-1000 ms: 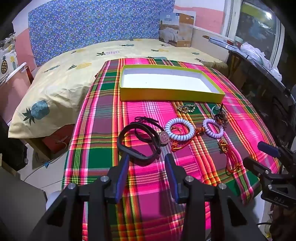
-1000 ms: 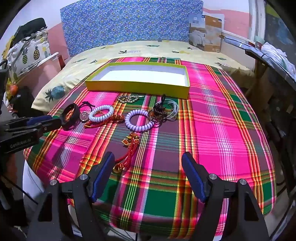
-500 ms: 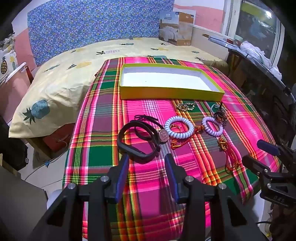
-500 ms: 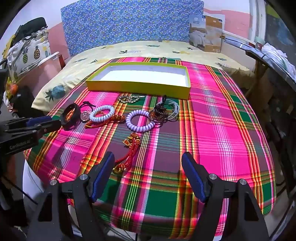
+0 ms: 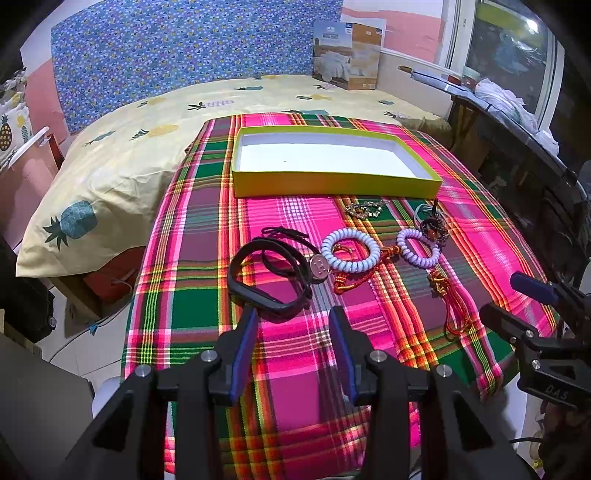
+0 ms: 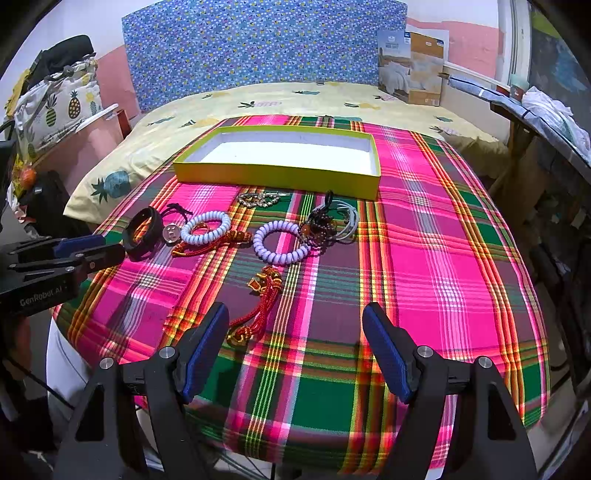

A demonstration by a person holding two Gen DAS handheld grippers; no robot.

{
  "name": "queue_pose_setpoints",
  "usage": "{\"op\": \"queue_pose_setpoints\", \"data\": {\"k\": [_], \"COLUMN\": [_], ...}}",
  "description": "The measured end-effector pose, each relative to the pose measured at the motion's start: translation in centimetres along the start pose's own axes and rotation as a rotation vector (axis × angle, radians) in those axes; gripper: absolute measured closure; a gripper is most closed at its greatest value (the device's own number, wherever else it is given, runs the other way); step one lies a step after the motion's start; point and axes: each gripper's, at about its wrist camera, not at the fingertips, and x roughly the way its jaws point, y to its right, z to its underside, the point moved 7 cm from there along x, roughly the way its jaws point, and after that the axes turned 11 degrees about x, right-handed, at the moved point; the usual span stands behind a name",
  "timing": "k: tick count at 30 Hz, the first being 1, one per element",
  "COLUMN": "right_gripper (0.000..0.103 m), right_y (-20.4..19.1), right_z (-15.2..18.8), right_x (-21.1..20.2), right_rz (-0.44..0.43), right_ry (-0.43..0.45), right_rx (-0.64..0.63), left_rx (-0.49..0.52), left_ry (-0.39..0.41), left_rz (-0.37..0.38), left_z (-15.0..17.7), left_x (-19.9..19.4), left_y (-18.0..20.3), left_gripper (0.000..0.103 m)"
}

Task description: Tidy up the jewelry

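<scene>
Box behind jewelry — on tablecloth

This is a bedroom in a home. A bed with a pale yellow pineapple-print sheet fills the back of both views, and a blue floral headboard panel stands against a pink and white wall. A pineapple-print pillow sits at the left side, and a boxed bedding set leans on the wall near a window. A table under a bright plaid cloth stands at the foot of the bed, with a cluttered side shelf to its right.
</scene>
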Motion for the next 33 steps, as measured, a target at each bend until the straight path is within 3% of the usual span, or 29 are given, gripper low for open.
{"op": "queue_pose_setpoints", "data": {"k": [33], "right_gripper": [0.028], "right_y": [-0.11], "right_z": [-0.24], "right_x": [-0.16], "right_rz": [-0.001], "right_ry": [0.004], "right_rx": [-0.001], "left_rx": [0.000], "left_ry": [-0.008], "left_rz": [0.010], "left_z": [0.19], "left_x": [0.08], "left_y": [0.27], "left_gripper": [0.062]}}
